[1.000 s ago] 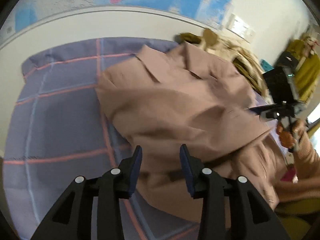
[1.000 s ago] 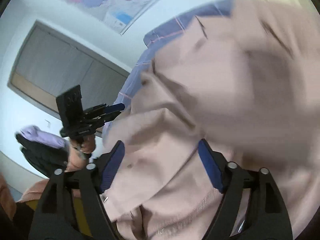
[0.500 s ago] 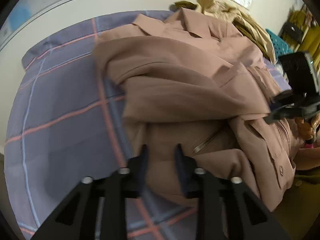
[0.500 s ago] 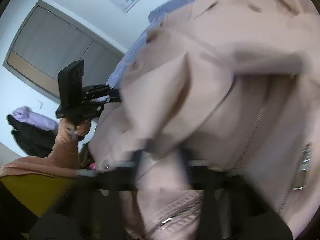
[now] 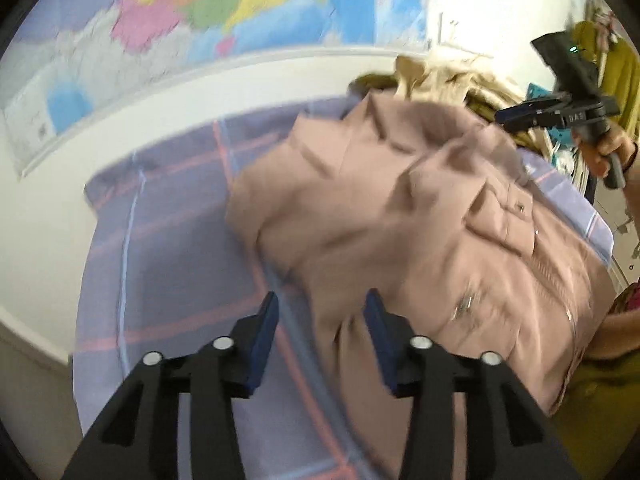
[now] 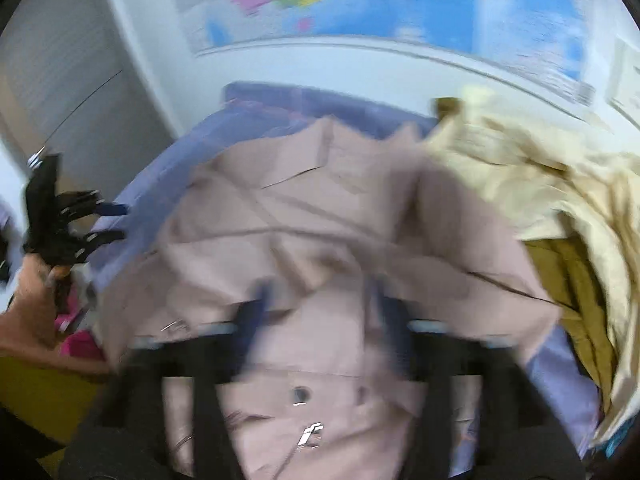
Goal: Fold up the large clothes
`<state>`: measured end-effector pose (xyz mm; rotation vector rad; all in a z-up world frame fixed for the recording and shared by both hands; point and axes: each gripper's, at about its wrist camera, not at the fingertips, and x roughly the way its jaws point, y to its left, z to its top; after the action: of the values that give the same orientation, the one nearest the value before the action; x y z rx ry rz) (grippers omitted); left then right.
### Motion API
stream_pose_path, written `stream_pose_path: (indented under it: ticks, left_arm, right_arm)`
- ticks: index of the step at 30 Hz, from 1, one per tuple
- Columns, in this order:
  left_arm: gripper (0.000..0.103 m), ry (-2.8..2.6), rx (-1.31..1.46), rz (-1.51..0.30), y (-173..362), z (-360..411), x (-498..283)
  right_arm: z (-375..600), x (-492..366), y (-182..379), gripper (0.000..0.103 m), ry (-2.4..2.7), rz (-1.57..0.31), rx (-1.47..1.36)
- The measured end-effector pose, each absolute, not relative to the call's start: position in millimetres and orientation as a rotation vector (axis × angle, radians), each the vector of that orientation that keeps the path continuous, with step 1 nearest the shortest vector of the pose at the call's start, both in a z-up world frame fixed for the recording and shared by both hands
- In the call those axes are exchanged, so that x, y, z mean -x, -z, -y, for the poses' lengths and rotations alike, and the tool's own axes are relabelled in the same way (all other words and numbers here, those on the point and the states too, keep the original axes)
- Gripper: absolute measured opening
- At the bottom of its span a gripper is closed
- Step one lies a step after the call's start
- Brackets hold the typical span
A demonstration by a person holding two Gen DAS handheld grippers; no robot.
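Left wrist view shows pink coat (image 5: 400, 216) bunched, unfolded, toward 1 o'clock on checked sheet (image 5: 172, 240); folding remains; left gripper (image 5: 320, 320) and right gripper (image 6: 320, 304) fingers wide, empty.

Colourful wall map (image 5: 224, 12) on white wall, grey panelled door (image 6: 52, 80) beside.

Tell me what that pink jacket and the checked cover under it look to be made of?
The pink jacket looks like matte woven cloth, creasing softly, with a shiny metal-looking zipper pull. The purple checked cover seems thin woven fabric, lying flat; blur leaves both uncertain.
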<state>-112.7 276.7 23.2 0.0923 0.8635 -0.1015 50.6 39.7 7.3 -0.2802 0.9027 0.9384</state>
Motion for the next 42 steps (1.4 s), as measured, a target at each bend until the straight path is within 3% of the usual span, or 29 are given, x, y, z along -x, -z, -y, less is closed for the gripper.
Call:
stream_pose_path:
  ticks: [8, 10, 11, 12, 20, 26, 29, 32, 33, 42]
  left_arm:
    - [0.049, 0.069, 0.053, -0.945, 16, -288, 44]
    - [0.049, 0.050, 0.118, -0.957, 23, -302, 32]
    - [0.048, 0.049, 0.146, -0.962, 26, -308, 29]
    - [0.048, 0.040, 0.172, -0.965, 28, -313, 26]
    - [0.042, -0.088, 0.297, -0.959, 36, -346, 18]
    - [0.041, -0.123, 0.175, -0.902, 16, -320, 25]
    - [0.042, -0.023, 0.120, -0.864, 3, -299, 32]
    - [0.042, 0.043, 0.053, -0.890, 1, -279, 34]
    - [0.042, 0.054, 0.036, -0.901, 3, -276, 33]
    - [0.047, 0.048, -0.030, -0.983, 37, -259, 18]
  right_arm:
    - [9, -33, 72, 0.075, -0.966, -1.079, 0.029]
    - [7, -23, 85, 0.059, -0.985, -1.106, 0.021]
    - [4, -19, 91, 0.031, -0.999, -1.114, 0.025]
    - [0, -16, 92, 0.018, -1.009, -1.111, 0.041]
    - [33, -64, -3, 0.015, -0.830, -0.869, 0.101]
    - [24, -106, 49, 0.015, -0.655, -1.015, 0.192]
    - [34, -104, 69, 0.022, -0.669, -1.054, 0.129]
    - [52, -93, 59, 0.051, -0.643, -1.001, 0.068]
    - [57, -88, 53, 0.054, -0.638, -0.974, 0.057]
    - [17, -42, 26, 0.054, -0.783, -0.798, 0.225]
